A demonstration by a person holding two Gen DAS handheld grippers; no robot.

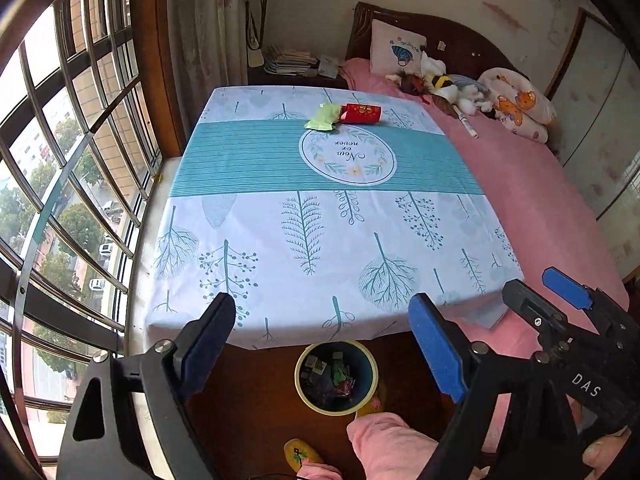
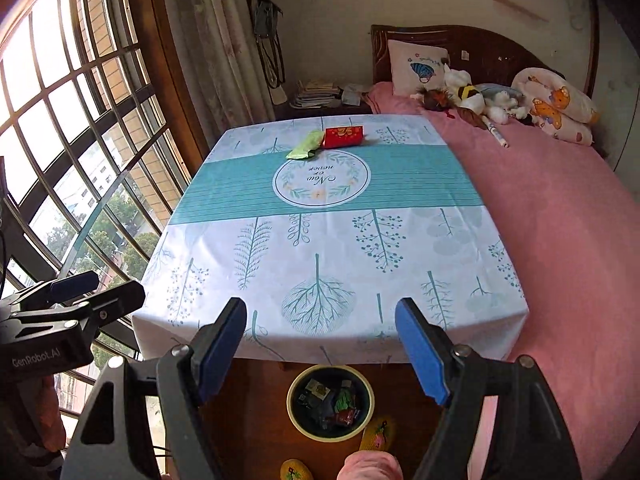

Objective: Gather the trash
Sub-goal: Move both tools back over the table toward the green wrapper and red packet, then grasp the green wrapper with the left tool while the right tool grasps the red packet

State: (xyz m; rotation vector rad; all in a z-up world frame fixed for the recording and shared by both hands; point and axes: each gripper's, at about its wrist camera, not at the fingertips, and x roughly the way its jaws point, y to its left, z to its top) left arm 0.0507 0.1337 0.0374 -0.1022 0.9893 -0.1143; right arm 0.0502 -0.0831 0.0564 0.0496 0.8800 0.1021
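Bedroom, tabletop [image 2: 320,248] under leaf-print cloth beside pink bed. My left hand-held gripper [image 1: 324,344] and right hand-held gripper [image 2: 320,348] both gape wide, empty. Green wrapper [image 1: 322,117] touching red packet [image 1: 360,113] at far edge. Bin [image 2: 298,420] on floor below, part full. Risk: long reach, pads snag cloth, drag trash off.

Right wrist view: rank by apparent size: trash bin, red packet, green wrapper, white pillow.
1. trash bin, though it sits nearest the camera, which inflates it
2. white pillow
3. red packet and green wrapper: look alike, not ranked
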